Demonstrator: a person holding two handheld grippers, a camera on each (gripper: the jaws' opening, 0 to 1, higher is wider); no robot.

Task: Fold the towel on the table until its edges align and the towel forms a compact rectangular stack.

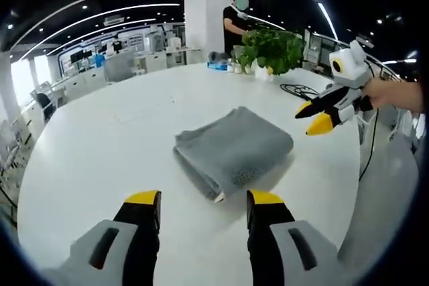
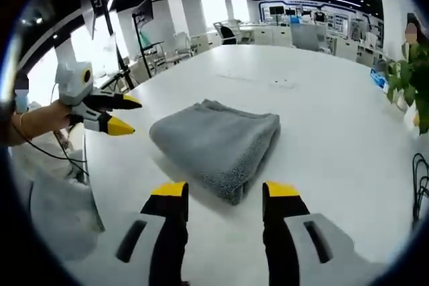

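A grey towel (image 1: 233,148) lies folded into a compact thick rectangle on the white table (image 1: 100,138). My left gripper (image 1: 203,199) hovers just short of its near corner, open, nothing between the jaws. In the left gripper view my right gripper (image 1: 312,115) hangs to the right of the towel, held by a hand, jaws apart. In the right gripper view the same towel (image 2: 218,144) rests ahead of my right gripper (image 2: 225,191), which is open and empty. My left gripper (image 2: 124,114) comes in from the left there, clear of the towel.
A potted green plant (image 1: 271,48) and small items stand at the table's far edge, with a black cable (image 1: 298,90) beside them. A person (image 1: 234,25) stands behind by a white pillar. Office desks and chairs fill the background.
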